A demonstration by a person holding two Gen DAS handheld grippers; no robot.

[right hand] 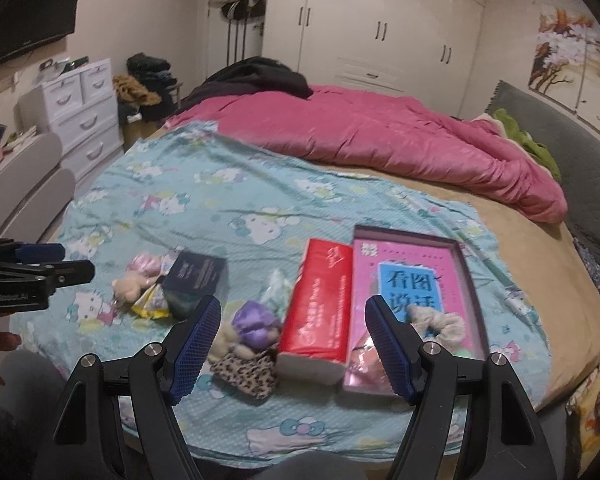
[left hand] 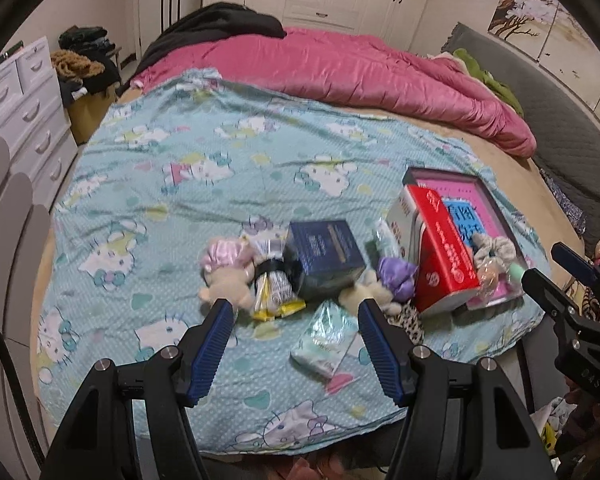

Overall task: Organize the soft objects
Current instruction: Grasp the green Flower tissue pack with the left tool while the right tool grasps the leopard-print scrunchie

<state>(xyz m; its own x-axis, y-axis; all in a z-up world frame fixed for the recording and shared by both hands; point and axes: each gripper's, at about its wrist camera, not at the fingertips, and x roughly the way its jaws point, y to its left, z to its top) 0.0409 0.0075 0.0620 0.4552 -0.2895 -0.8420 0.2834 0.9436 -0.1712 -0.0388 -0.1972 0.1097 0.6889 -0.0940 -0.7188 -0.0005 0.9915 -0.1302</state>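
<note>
Soft things lie in a heap on the cat-print sheet (left hand: pixel 172 208): a cream plush with a pink cap (left hand: pixel 224 268), a plush with a purple cap (left hand: pixel 396 276), a leopard-print pouch (right hand: pixel 244 372) and a tissue pack (left hand: pixel 326 336). A grey scrunchie (right hand: pixel 440 322) rests inside the shallow pink-lined box (right hand: pixel 412 234). My left gripper (left hand: pixel 294 312) hovers open over the yellow snack packets (left hand: pixel 274 292), holding nothing. My right gripper (right hand: pixel 292 312) is open above the red tissue brick (right hand: pixel 320 304) and is empty.
A dark blue carton (left hand: pixel 324 252) lies tipped among the plush toys. A pink quilt (left hand: pixel 360 72) covers the far half of the bed. White drawers (left hand: pixel 24 108) stand to the left, and wardrobes line the back wall. A grey headboard (right hand: pixel 580 160) borders the right side.
</note>
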